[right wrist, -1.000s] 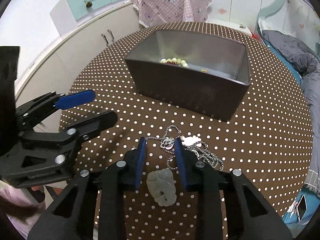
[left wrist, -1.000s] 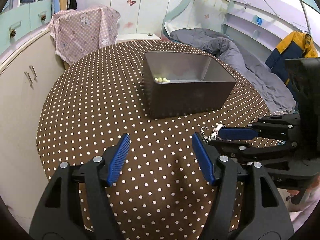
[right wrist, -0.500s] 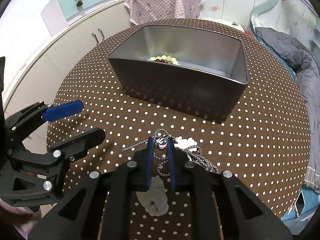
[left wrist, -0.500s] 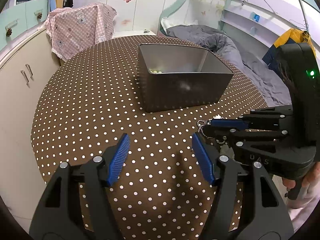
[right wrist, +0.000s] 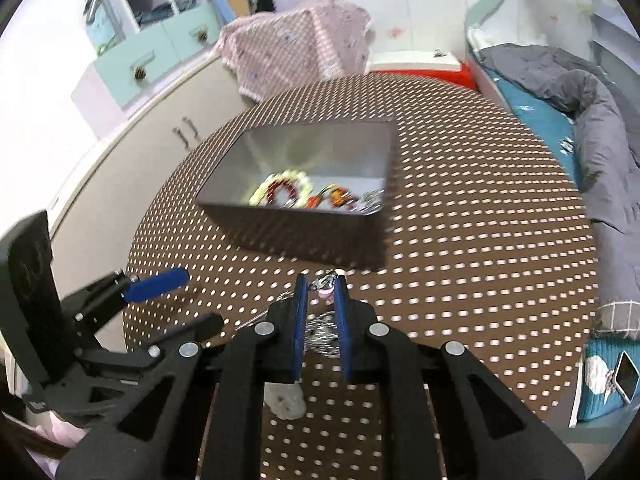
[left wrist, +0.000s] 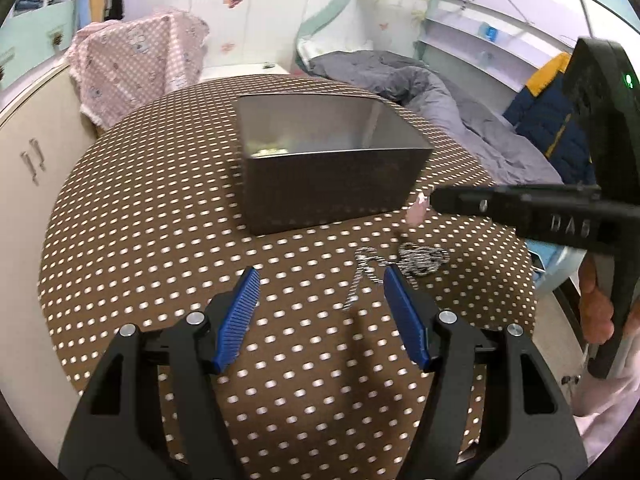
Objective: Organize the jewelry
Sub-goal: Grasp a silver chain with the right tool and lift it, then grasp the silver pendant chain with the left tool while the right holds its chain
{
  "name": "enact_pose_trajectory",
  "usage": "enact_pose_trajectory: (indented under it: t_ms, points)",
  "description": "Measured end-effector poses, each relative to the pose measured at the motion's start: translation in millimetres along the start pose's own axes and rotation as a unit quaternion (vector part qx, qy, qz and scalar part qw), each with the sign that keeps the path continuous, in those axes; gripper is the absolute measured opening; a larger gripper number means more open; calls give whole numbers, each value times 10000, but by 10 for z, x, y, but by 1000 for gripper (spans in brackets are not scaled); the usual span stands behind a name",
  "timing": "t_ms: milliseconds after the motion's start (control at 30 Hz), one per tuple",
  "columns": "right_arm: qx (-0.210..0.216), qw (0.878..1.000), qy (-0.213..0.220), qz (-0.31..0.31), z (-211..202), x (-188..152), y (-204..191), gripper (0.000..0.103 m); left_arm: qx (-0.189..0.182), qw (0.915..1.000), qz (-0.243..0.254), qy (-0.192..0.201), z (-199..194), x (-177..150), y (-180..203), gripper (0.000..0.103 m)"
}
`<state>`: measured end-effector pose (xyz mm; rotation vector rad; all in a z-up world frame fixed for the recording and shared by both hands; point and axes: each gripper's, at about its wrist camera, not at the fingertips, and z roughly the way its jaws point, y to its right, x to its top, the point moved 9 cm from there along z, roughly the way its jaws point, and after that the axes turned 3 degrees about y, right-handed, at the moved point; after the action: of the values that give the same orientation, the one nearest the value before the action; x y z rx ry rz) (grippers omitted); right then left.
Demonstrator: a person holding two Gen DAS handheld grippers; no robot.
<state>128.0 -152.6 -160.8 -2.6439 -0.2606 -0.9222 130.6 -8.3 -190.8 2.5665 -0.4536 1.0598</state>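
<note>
My right gripper (right wrist: 321, 285) is shut on a small pink-and-silver pendant (right wrist: 325, 282) and holds it above the dotted table; its silver chain (right wrist: 323, 330) hangs down to the cloth. The left wrist view shows that gripper (left wrist: 434, 201) beside the box, the pendant (left wrist: 418, 210) at its tip and the chain (left wrist: 416, 258) piled below. A pale jade pendant (right wrist: 286, 400) lies on the table under my right gripper. The dark metal box (right wrist: 304, 184) holds bead bracelets (right wrist: 282, 192). My left gripper (left wrist: 320, 312) is open and empty, low over the near table.
The round table (left wrist: 140, 208) has a brown white-dotted cloth. A pink cloth-draped object (left wrist: 132, 68) and cabinets (left wrist: 36, 144) stand at the far left. A bed with a grey quilt (left wrist: 420, 84) lies behind. A phone (right wrist: 626, 374) lies off the table's right edge.
My right gripper closed on the pendant and lifted it up toward the box, dragging the chain off the table. The jade pendant stayed on the table. My left gripper stayed open.
</note>
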Motion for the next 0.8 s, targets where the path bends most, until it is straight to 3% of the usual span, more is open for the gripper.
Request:
enact_pose_trajectory:
  t_ms: [233, 467, 600, 800]
  points:
    - [-184, 9991, 185, 328, -166, -9, 276, 12, -370, 9980, 499, -79, 132, -10, 369, 62]
    - [-226, 9982, 195, 517, -197, -69, 430, 12, -434, 9953, 819, -274, 318, -20, 535, 36]
    - [-204, 9980, 207, 562, -200, -65, 465, 12, -393, 9932, 1026, -384, 394, -59, 554, 32]
    - [-173, 9977, 197, 629, -184, -73, 522, 12, -247, 9932, 1058, -411, 487, -39, 558, 14]
